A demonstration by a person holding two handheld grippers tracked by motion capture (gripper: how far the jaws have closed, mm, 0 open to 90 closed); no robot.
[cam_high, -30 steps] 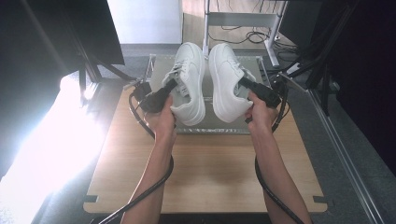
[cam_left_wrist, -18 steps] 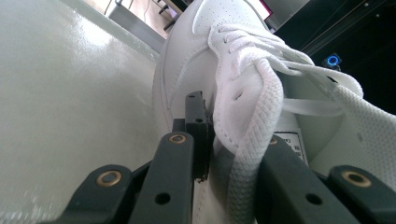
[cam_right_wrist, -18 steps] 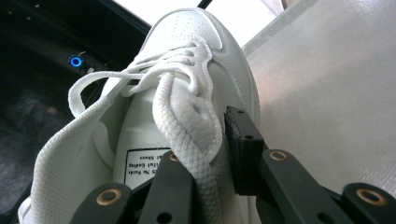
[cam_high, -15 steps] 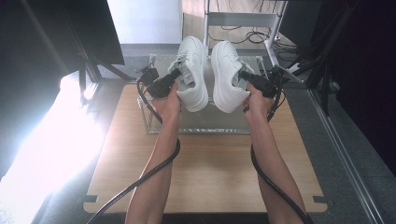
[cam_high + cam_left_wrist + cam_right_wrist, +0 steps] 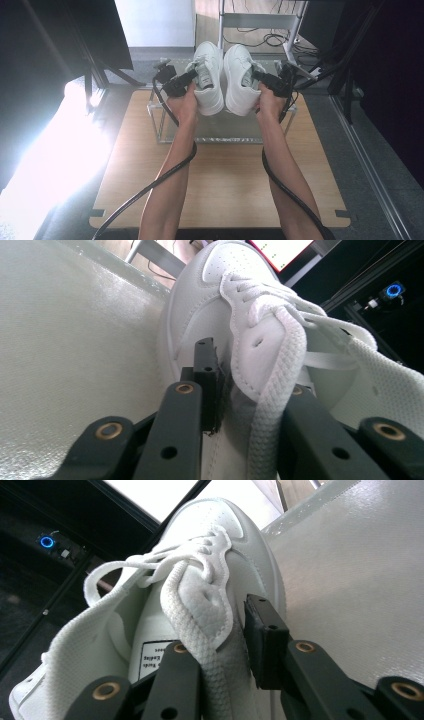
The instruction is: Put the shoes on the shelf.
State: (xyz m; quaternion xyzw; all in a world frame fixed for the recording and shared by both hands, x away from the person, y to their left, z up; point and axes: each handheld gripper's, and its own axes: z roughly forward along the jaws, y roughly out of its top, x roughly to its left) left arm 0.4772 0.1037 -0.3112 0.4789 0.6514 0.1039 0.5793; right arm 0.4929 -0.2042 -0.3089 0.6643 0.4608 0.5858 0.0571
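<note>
Wooden table | left gripper clamps left shoe | right gripper clamps right shoe

Both forearms reach forward side by side, the left gripper and right gripper each with jaws just easing apart around a collar.

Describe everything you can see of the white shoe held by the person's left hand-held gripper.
The left shoe is a white low-top sneaker of smooth, leather-like material with a perforated toe, white laces and a woven mesh collar lining. It sits on the clear box, toe pointing away from the person, close beside the matching right shoe. The left hand-held gripper clamps its outer side wall at the collar, one jaw outside and one inside; the jaws have just been easing open.
</note>
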